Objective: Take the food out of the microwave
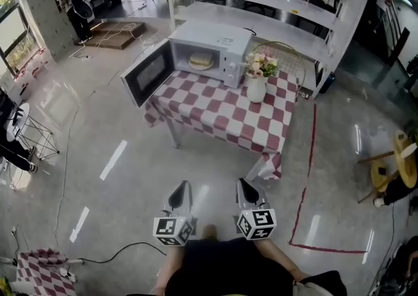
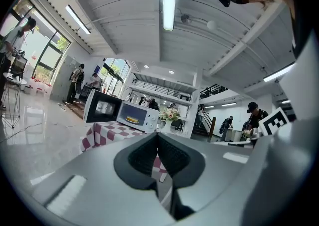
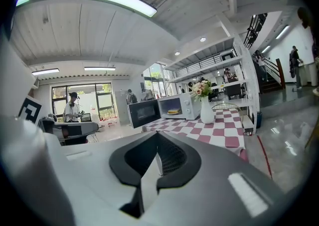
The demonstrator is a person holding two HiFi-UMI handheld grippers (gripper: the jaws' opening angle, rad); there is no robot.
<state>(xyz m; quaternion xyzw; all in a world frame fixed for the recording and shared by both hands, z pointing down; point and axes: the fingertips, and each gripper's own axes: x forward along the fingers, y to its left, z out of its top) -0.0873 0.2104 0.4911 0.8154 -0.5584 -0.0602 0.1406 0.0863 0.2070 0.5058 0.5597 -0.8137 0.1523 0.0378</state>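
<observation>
Fingers (image 2: 144, 156) on the left gripper (image 2: 157, 136) are pressed together with nothing between them, and the right gripper (image 3: 157, 137) is the same: closed and empty. Both sit low in the head view, well apart from the checked worktop (image 1: 222, 110) up the middle of the frame. On it stands the microwave (image 1: 225, 41), its door (image 1: 149, 72) swung wide to the left, and the food (image 1: 200, 60), a pale round piece, lies inside the cavity. Whether a plate sits under it is too small to tell.

The reach hasn't begun, so the job now is the approach. I'd walk in square to the opening and spread the fingers before they cross the threshold. Go in level and low to catch the edge, keeping clear of the door on the left. The vase of flowers (image 1: 257, 84) stands just right of the microwave, so watch that elbow.
</observation>
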